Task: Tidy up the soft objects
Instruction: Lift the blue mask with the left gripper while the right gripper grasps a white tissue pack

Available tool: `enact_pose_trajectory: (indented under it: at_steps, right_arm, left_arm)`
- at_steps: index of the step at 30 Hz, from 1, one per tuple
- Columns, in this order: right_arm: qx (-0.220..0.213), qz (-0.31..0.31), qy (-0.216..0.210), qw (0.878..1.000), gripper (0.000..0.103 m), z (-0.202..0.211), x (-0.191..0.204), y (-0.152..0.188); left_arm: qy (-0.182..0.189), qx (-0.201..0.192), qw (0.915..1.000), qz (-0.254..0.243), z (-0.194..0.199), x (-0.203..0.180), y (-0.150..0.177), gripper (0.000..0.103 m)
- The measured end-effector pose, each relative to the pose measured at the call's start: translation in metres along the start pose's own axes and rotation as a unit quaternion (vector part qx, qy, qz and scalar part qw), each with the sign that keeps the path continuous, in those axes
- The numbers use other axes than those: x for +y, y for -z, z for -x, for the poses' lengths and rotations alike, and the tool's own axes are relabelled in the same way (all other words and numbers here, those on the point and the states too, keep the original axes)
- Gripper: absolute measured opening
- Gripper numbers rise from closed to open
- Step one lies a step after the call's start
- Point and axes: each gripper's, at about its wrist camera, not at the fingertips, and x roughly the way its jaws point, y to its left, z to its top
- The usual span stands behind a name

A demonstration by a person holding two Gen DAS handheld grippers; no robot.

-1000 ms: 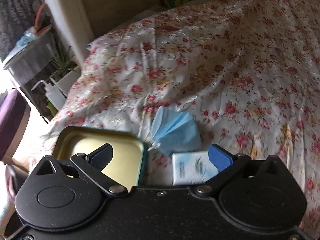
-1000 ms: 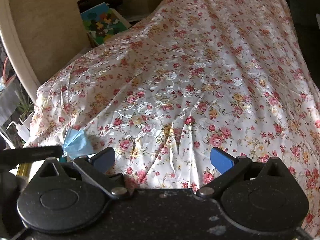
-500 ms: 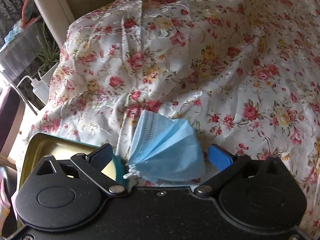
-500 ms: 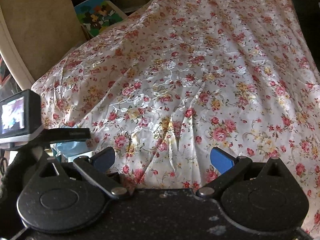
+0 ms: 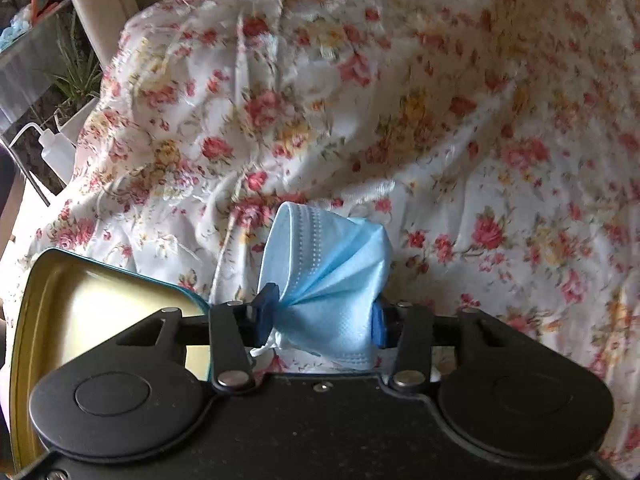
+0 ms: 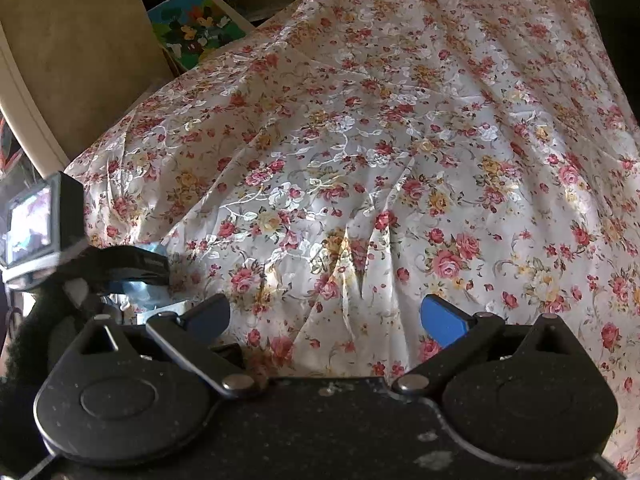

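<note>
The left tongs (image 5: 320,316) have just been closing, and their blue pads (image 5: 267,312) now pinch a pale blue pleated face mask (image 5: 324,272) between them. The mask is bunched at the left pad, where its white ear loop (image 5: 264,350) dangles, and fans out upward and to the right, its stitched edge standing up above the tongs. It sits low over the floral cloth (image 5: 400,120), white with red and yellow roses, that covers the desk; whether the mask is touching the cloth I cannot tell.

Just left of the left tongs lies an open rectangular metal tin (image 5: 80,300), gold inside with a teal rim, on the same cloth. Beyond the cloth's left edge stand a white squeeze bottle with a bent spout (image 5: 54,152) and a spiky green plant (image 5: 78,76).

The right tongs (image 6: 326,320) stand wide apart with nothing between their blue pads (image 6: 442,320), only the rumpled floral cloth below them. At the left of the right wrist view the left tool's small lit screen (image 6: 30,226) shows, with a scrap of the blue mask beneath its black arm. Further off, beyond the cloth's far edge, leans a colourful picture book (image 6: 196,28) against a beige wall panel (image 6: 72,52).
</note>
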Motion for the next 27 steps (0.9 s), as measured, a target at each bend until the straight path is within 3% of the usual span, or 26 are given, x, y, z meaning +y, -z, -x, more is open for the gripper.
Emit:
enact_pose_trajectory:
  at_steps: [6,16,21,27]
  right_arm:
    - [0.003,0.005,0.002,1.000,0.102,-0.002,0.001,0.002]
    - [-0.003,0.005,0.007,1.000,0.102,0.001,-0.001,0.006]
    - [-0.015,0.021,-0.001,1.000,0.103,0.006,0.008,0.013]
    - [-0.031,0.077,-0.032,0.996,0.102,0.019,0.048,0.029]
  left_arm:
    - [0.018,-0.032,0.9992,-0.017,0.052,0.011,0.017,0.047]
    - [0.025,-0.066,0.9974,-0.010,0.118,0.067,0.085,0.047]
    - [0.003,-0.099,0.9951,-0.010,0.130,0.087,0.097,0.048]
    - [-0.007,-0.081,0.9963,0.025,0.114,0.118,0.094,0.048]
